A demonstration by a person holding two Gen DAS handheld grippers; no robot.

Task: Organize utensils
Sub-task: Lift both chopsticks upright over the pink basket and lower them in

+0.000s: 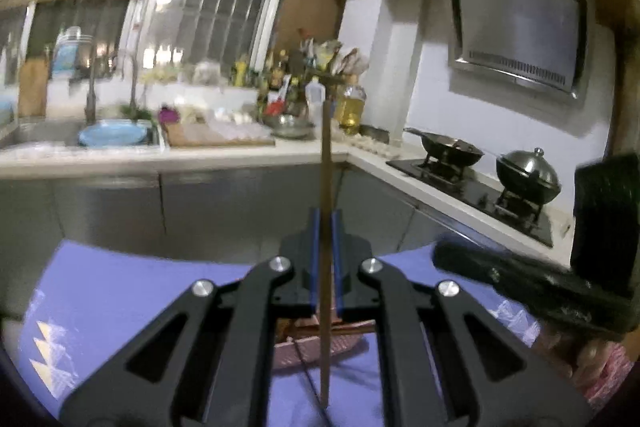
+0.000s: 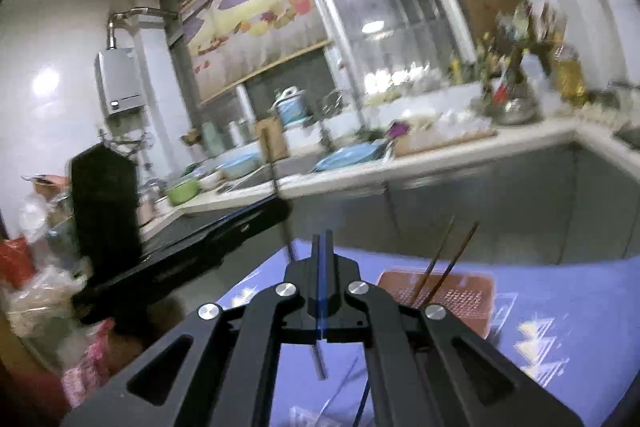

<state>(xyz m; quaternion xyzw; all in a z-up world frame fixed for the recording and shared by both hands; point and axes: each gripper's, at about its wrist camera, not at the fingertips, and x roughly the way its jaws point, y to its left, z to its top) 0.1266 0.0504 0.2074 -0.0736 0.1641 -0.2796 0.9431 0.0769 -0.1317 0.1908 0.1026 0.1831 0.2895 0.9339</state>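
At the far left of the right-wrist view, the left claw [image 2: 276, 215] is seen from outside as a dark body. In the left-wrist view the left claw [image 1: 325, 227] is closed on a brown chopstick [image 1: 326, 163], which is held upright between the blue pads and stands out above and below them. Beneath it a purple cloth [image 1: 120, 287] is spread, with a pink perforated basket [image 1: 316, 347] partly hidden by the claw. In the right-wrist view the right claw [image 2: 323, 247] is clamped shut on a thin grey stick [image 2: 320, 363], whose lower end shows under the pads. To the right, two chopsticks [image 2: 436, 267] lean tilted in the pink basket [image 2: 468, 295] on the purple cloth [image 2: 560, 291]. Behind, a cluttered kitchen counter [image 2: 440, 155] is visible.
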